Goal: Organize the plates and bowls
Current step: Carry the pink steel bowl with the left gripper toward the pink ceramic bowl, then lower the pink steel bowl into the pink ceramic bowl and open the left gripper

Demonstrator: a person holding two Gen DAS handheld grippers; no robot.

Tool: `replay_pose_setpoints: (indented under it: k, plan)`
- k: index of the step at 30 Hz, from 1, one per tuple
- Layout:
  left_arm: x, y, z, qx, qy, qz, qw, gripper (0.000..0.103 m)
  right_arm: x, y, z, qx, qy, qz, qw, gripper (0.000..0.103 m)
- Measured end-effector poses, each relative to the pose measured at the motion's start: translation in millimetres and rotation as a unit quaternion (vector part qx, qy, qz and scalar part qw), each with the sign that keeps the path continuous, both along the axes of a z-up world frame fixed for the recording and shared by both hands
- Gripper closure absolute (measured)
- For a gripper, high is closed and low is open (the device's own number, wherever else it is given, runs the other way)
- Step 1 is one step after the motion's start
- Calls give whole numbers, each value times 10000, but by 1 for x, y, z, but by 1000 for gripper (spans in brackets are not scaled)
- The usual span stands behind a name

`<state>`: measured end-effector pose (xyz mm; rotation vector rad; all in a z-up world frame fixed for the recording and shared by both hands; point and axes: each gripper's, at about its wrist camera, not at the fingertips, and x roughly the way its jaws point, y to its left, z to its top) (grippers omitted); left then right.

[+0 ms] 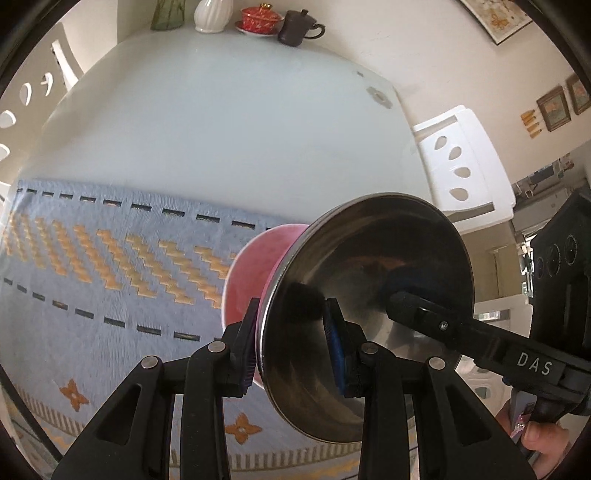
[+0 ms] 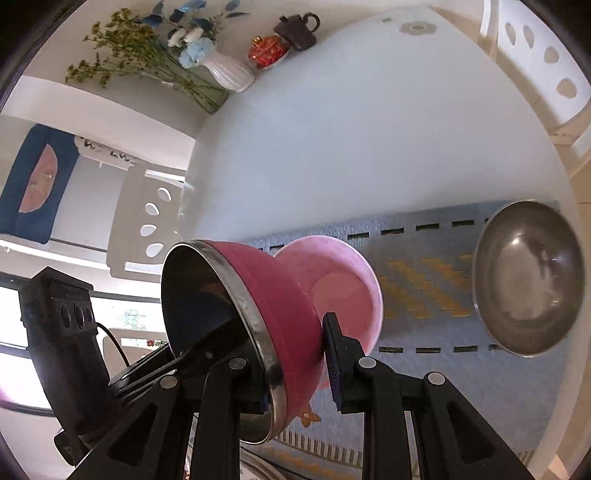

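A bowl with a steel inside (image 1: 369, 280) and a deep pink outside (image 2: 273, 306) hangs tilted on its side above the blue woven mat (image 1: 110, 277). My left gripper (image 1: 293, 314) is shut on its near rim. My right gripper (image 2: 295, 354) is shut on the rim at the other side, and one of its fingers (image 1: 417, 306) reaches into the bowl. A light pink bowl (image 2: 343, 288) shows just behind the held bowl; I cannot tell whether they touch. A plain steel bowl (image 2: 528, 280) sits on the mat to the right.
The white table (image 1: 221, 129) carries a white vase (image 1: 210, 14), a red lidded cup on a saucer (image 1: 260, 20) and a dark pot (image 1: 295, 27) along its far edge. White chairs (image 1: 461, 162) stand at the table's sides. A hand (image 1: 543, 435) holds the right gripper.
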<state>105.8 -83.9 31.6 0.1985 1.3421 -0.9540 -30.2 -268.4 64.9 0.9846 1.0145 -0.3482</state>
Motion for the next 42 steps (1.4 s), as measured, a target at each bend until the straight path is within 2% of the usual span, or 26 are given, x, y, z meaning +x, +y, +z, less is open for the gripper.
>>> replay_pose_setpoints:
  k: [5, 14, 27, 32, 42]
  plan:
    - [-2, -6, -17, 122, 56, -112, 9998, 74, 4, -6, -19, 24, 102, -25, 9999, 80]
    - [-11, -19, -26, 254, -238, -433, 9985, 74, 0, -15, -39, 21, 203, -8, 9998, 80]
    - [-9, -18, -33, 364, -176, -264, 9988, 74, -1, -15, -53, 87, 265, 7, 9996, 80]
    - [-9, -15, -33, 514, -334, -216, 9979, 74, 7, -11, -55, -32, 414, 67, 9991, 79]
    - [-2, -5, -34, 460, -215, -84, 9987, 74, 15, -9, -57, -281, 590, 175, 9977, 79]
